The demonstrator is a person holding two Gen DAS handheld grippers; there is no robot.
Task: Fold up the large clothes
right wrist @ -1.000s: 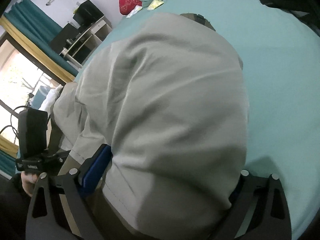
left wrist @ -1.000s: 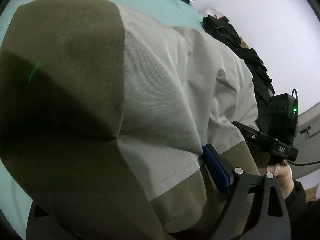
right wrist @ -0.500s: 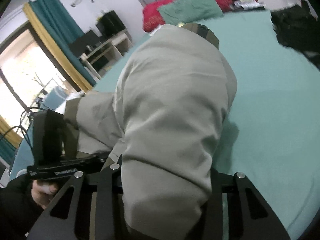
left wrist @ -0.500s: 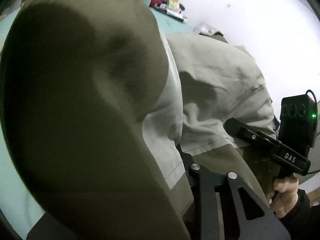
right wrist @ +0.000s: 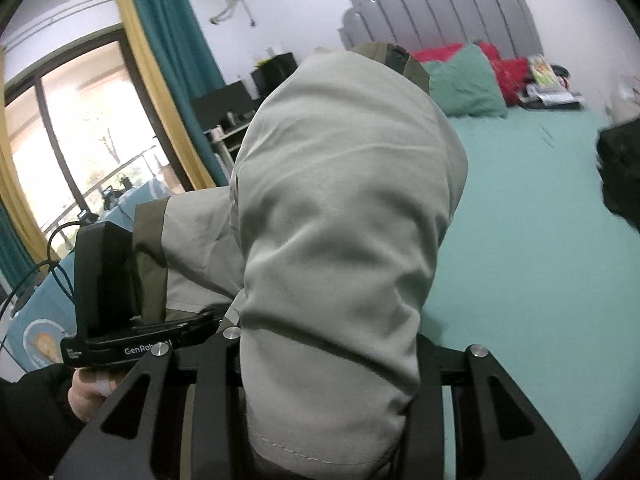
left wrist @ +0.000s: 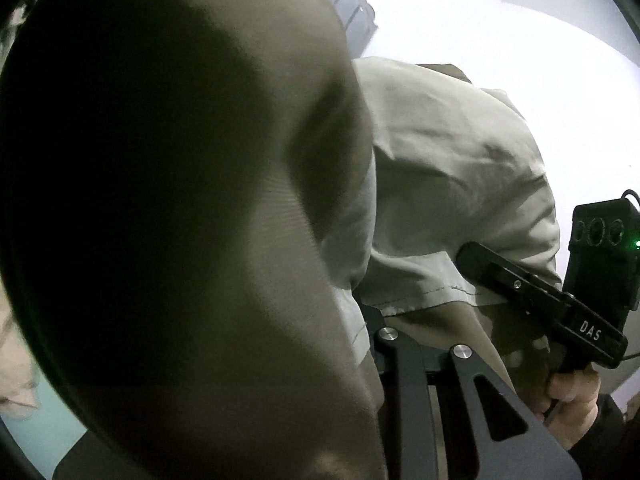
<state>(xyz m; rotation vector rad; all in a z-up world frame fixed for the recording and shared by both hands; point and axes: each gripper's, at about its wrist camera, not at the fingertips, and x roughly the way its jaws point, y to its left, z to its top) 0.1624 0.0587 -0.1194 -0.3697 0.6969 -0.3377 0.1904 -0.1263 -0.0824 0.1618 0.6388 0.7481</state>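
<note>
Nearest the right wrist camera, the right gripper [right wrist: 320, 364] had pinched shut on a thick bunch of the pale grey jacket [right wrist: 344, 208], its jaws narrowed onto the cloth where a second before they had stood wide around it. The fabric rose from the jaws in a tall hump, its olive trim at the top. To the left, the left gripper [right wrist: 192, 320] was clamped on another part of the same hem, with the person's hand [right wrist: 90, 394] below it. In the left wrist view the olive panel [left wrist: 180, 200] hung right against the lens and filled most of the picture; the jaws there were drawn narrow too, with cloth running down between them, though the pads themselves were covered.

Both grips had just closed, and the garment had come up off the teal bed sheet [right wrist: 528, 248], which a second before lay almost hidden under it. The jacket now hung between the two grippers over the near part of the bed. That reads as the start of a fold: the near edge lifted, likely to be carried toward the far end.

Farther off lay a green pillow [right wrist: 466, 84], red cushions and the grey headboard [right wrist: 432, 8].
</note>
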